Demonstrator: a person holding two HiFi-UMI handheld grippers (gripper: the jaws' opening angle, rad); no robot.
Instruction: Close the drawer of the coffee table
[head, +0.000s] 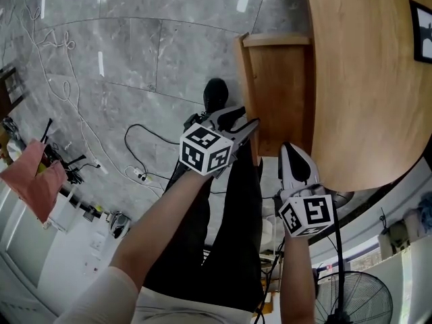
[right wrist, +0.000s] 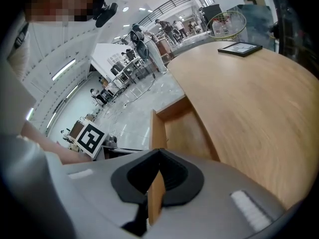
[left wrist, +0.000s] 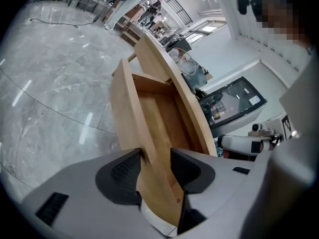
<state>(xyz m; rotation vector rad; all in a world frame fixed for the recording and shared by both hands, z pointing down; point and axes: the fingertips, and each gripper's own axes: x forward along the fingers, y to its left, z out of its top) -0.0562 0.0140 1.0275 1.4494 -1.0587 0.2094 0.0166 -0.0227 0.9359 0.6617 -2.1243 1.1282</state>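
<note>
Both jaws of the left gripper (left wrist: 154, 157) straddle the drawer (left wrist: 158, 116) front, apparently loosely.

Your head view cuts the round light-wood coffee table (head: 364, 79) at top and right edges; the black-framed picture (head: 422, 31) at the right. The open wooden drawer (head: 280, 93) — inner end hidden under the tabletop. Distant people (right wrist: 164, 26) — too small to tell.

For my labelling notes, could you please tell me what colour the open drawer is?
The drawer is light brown wood, clearest in the left gripper view.
</note>
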